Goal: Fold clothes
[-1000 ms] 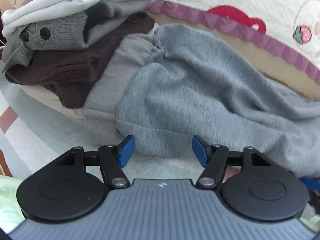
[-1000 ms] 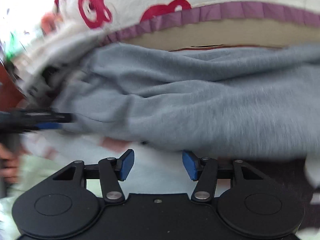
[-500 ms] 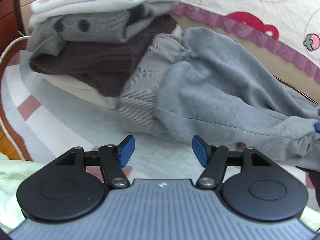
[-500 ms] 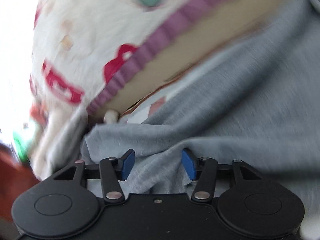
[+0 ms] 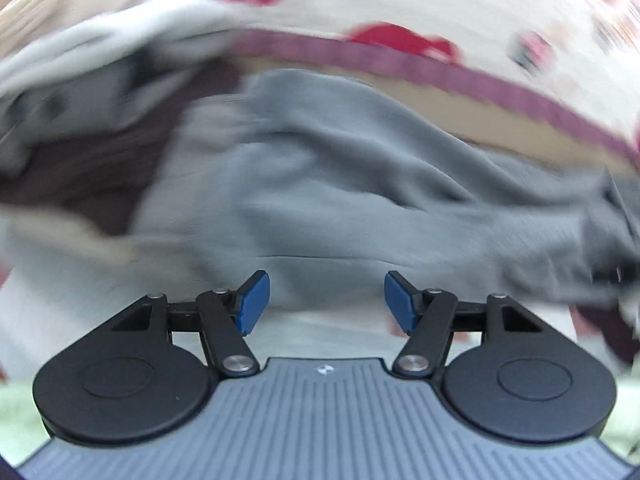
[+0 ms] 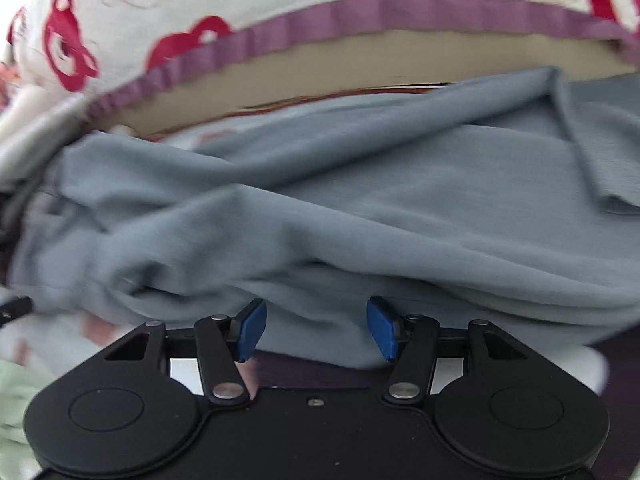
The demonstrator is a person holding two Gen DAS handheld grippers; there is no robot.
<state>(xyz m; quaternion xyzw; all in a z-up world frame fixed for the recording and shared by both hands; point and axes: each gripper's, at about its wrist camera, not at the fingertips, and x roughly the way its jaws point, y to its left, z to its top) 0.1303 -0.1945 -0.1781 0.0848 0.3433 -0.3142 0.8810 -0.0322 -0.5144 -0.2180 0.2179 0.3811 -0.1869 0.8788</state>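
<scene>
The grey sweatshirt (image 6: 360,208) lies rumpled on the pale patterned rug (image 5: 328,332) in front of the quilted bed cover (image 6: 240,0), one end against the stack of folded clothes (image 5: 80,128) on the left. The left claw (image 5: 326,302) stands about half open and empty, just short of the hem. The right claw (image 6: 316,328) is opening, with a thick fold of grey cloth lying between its blue pads (image 6: 382,328) but no longer pinched. The risk I see: the bunched layers may get grabbed together, so the fold comes out crooked, or a tug could drag the neat stack over
</scene>
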